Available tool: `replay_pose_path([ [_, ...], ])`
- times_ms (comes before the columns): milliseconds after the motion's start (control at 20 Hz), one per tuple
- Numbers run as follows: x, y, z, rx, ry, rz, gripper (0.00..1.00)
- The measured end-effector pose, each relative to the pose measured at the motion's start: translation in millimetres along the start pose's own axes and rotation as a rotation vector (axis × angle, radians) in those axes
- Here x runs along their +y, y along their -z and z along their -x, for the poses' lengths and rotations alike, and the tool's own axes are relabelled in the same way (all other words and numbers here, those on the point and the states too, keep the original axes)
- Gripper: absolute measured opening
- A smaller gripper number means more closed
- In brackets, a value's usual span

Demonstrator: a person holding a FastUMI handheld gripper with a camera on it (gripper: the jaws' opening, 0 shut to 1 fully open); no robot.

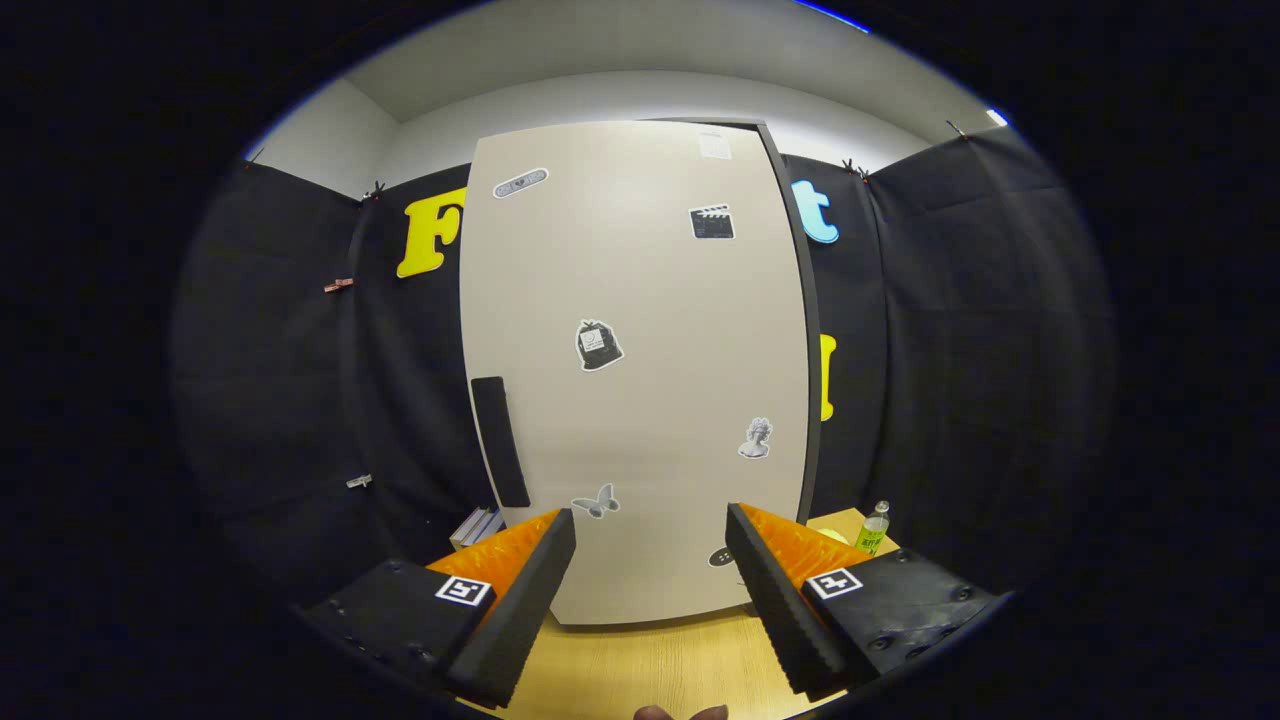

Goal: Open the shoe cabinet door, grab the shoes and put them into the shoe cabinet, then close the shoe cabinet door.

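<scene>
Gripper (650, 530): fingers stood apart, holding nothing.
Cabinet door (640, 380): closed, upright just beyond the fingers, on the table (650, 665).
Handle (500, 440): on the door's left side.
Bottle (872, 528): right of the door.

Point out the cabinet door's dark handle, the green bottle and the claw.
handle (500, 441), gripper view, middle of the dark vertical strip by the door's left edge.
green bottle (873, 529), gripper view, its body, right of the cabinet.
claw (650, 545), gripper view, midway between its open fingertips, nothing held.
</scene>
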State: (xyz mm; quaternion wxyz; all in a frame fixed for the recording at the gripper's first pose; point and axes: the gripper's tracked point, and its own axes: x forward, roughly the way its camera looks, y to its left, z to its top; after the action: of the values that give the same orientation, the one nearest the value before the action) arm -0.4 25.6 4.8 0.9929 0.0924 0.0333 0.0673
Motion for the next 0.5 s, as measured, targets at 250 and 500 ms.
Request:
replay_pose_path([
  [250, 0.3, -1.6, -2.1, -0.003, -0.001, -0.008, 0.98],
  [500, -0.9, -2.8, -3.4, -0.003, -0.005, -0.010, 0.98],
])
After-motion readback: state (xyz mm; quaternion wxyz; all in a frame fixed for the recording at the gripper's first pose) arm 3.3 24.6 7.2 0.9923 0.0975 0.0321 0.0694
